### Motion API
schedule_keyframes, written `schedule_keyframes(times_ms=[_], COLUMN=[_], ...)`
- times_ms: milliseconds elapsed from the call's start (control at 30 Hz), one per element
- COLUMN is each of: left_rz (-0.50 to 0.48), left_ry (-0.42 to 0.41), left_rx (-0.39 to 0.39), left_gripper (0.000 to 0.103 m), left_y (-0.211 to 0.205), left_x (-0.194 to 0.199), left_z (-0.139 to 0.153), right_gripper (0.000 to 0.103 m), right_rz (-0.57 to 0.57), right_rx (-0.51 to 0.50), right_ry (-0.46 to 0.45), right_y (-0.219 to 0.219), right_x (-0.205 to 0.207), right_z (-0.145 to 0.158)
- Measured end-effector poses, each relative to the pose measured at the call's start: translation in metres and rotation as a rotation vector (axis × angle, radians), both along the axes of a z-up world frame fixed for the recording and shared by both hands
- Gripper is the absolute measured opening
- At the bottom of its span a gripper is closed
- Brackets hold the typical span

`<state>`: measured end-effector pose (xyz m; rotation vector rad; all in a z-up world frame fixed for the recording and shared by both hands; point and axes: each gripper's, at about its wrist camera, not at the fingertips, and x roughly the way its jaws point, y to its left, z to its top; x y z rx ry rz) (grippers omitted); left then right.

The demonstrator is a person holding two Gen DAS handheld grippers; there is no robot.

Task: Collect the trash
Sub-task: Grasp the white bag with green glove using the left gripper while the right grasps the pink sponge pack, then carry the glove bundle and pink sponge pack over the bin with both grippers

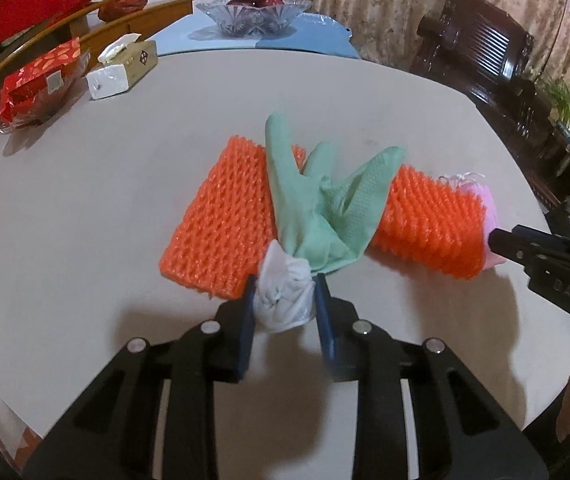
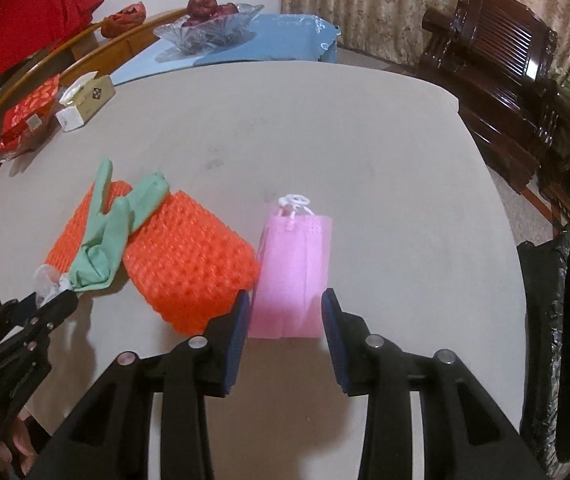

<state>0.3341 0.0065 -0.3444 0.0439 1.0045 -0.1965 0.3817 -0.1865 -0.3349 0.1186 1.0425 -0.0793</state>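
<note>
A green rubber glove (image 1: pixel 317 204) with a crumpled white cuff (image 1: pixel 283 300) lies across two orange foam nets (image 1: pixel 217 220) on the beige table (image 1: pixel 85 200). My left gripper (image 1: pixel 285 300) is shut on the white cuff; it also shows in the right wrist view (image 2: pixel 51 294). A pink face mask (image 2: pixel 293 272) lies right of the second orange net (image 2: pixel 189 264). My right gripper (image 2: pixel 285 316) is open, its fingers on either side of the mask's near end. Its tip shows in the left wrist view (image 1: pixel 501 240).
A black-lined trash bin (image 2: pixel 565 340) stands off the table's right edge. A tissue box (image 1: pixel 121 68), a red packet in a glass dish (image 1: pixel 41 80) and a glass fruit bowl (image 1: pixel 253 12) sit at the far left. Dark wooden chairs (image 2: pixel 493 52) stand beyond.
</note>
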Motion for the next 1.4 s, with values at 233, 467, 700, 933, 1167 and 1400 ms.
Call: schedule_keyframes(times_ms=[233,467,700,933,1167,1400], left_rz=[-0.013,-0.011,-0.012,-0.026,-0.037,0.000], left_ry=[0.036,0.043,0.018,-0.027,-0.053,-0.058], left_rx=[0.025,0.035,0.039,0.049,0.046,0.077], left_gripper=[0.026,0.026,0.025,0.025,0.025,0.025], left_y=[-0.007,-0.009,-0.013,-0.024,-0.039,-0.057], left_x=[-0.002,-0.004,-0.011,-0.024,-0.041,-0.060], left_z=[-0.009,-0.011,-0.001,0.023,0.046,0.068], right_gripper=[0.041,0.036,0.012,0.012,0.012,0.012], right_rz=[0.005,0.009,0.009,-0.014,-0.026,-0.006], right_rx=[-0.001,0.008,0.029,0.029,0.022,-0.004], right_ry=[0.022,0.065,0.036,-0.005,-0.043,-0.056], right_y=[0.003,-0.003,-0.012,-0.025,-0.045,-0.060], right_x=[0.003,0.006,-0.002,-0.015,-0.036,-0.059], right_z=[-0.012,-0.034,-0.022,0.002,0.031,0.053])
